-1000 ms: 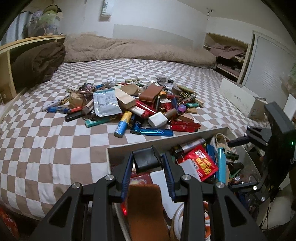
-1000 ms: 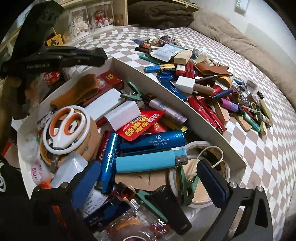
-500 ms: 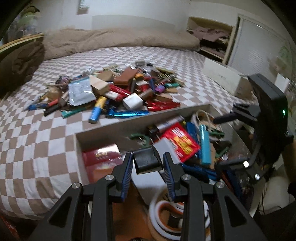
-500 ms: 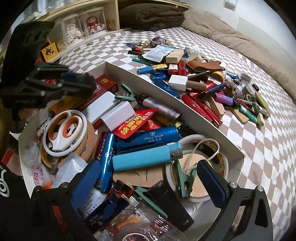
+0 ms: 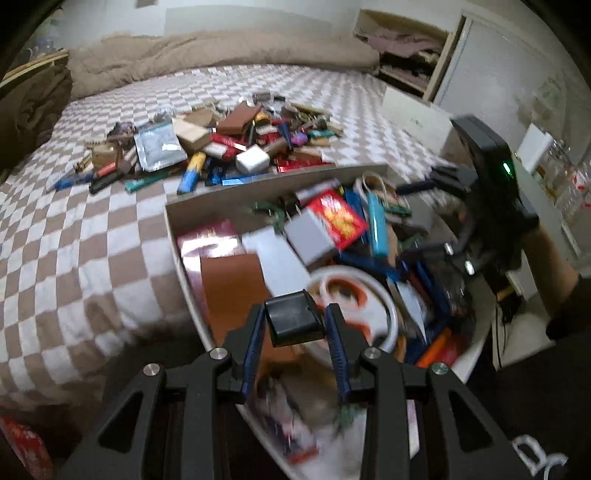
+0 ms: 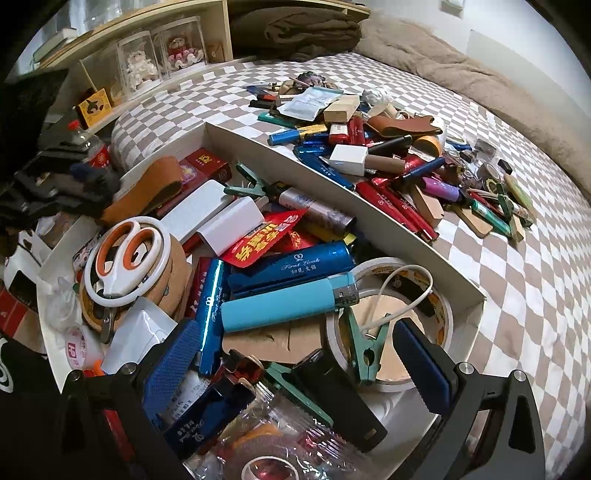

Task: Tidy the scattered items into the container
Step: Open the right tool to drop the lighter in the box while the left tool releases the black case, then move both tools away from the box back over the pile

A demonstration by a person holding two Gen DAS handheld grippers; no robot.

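My left gripper [image 5: 295, 321] is shut on a small black box [image 5: 293, 318], held over the near part of the white container [image 5: 173, 236], above the tan leather case [image 5: 232, 291] and the scissors with orange handles [image 5: 351, 295]. The left gripper [image 6: 70, 177] also shows blurred at the left of the right wrist view. My right gripper [image 6: 299, 354] stands open low over the container [image 6: 332, 192], with a teal lighter [image 6: 284, 306] and a green clip [image 6: 360, 347] beneath it and nothing between its pads. The scattered pile [image 5: 221, 147] lies on the checkered bed beyond the container.
The pile [image 6: 388, 158] of pens, boxes and lighters spreads beside the container's far wall. A brown blanket [image 6: 295, 29] and a wooden shelf [image 6: 140, 62] with clear cases stand at the back. A white box [image 5: 417, 118] sits at the bed's right edge.
My left gripper has swung left and further over the container with the black box, so the leather case and scissors now lie under it. The right gripper has barely shifted.
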